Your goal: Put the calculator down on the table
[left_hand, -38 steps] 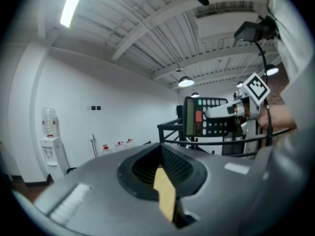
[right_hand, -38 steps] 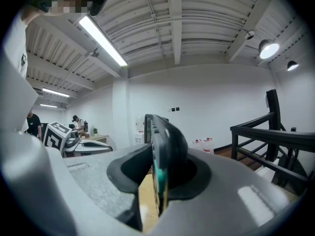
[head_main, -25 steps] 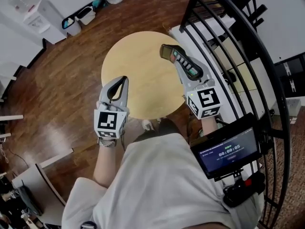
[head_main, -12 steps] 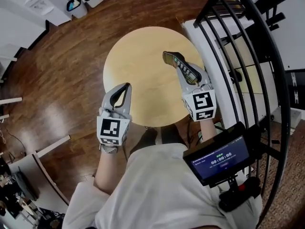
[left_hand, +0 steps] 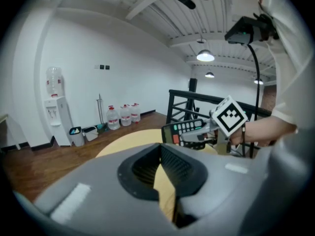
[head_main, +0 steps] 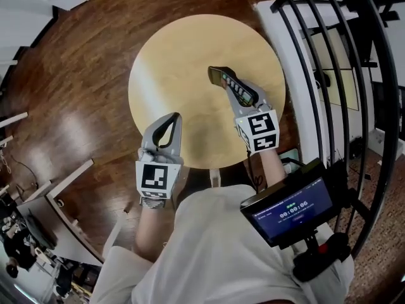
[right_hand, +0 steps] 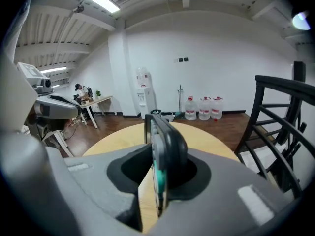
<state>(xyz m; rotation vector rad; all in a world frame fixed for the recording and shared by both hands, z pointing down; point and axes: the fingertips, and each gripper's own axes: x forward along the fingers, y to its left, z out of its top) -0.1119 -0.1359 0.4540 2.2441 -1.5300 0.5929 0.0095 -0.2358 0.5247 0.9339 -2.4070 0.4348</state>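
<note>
Round pale wood table [head_main: 177,62], slim dark calculator [head_main: 229,84]

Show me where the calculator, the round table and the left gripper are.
calculator [head_main: 231,85], head view, on its keypad.
round table [head_main: 177,56], head view, on its bare top.
left gripper [head_main: 174,117], head view, at its closed fingertips.

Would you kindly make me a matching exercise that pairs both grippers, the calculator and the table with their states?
Column A:
1 left gripper
2 right gripper
3 calculator
4 table

Column B:
a round, pale wood
b jaws closed on a thing
c jaws shut, empty
d dark, with keys, clamped

Pairs: 1-c, 2-b, 3-d, 4-a
</note>
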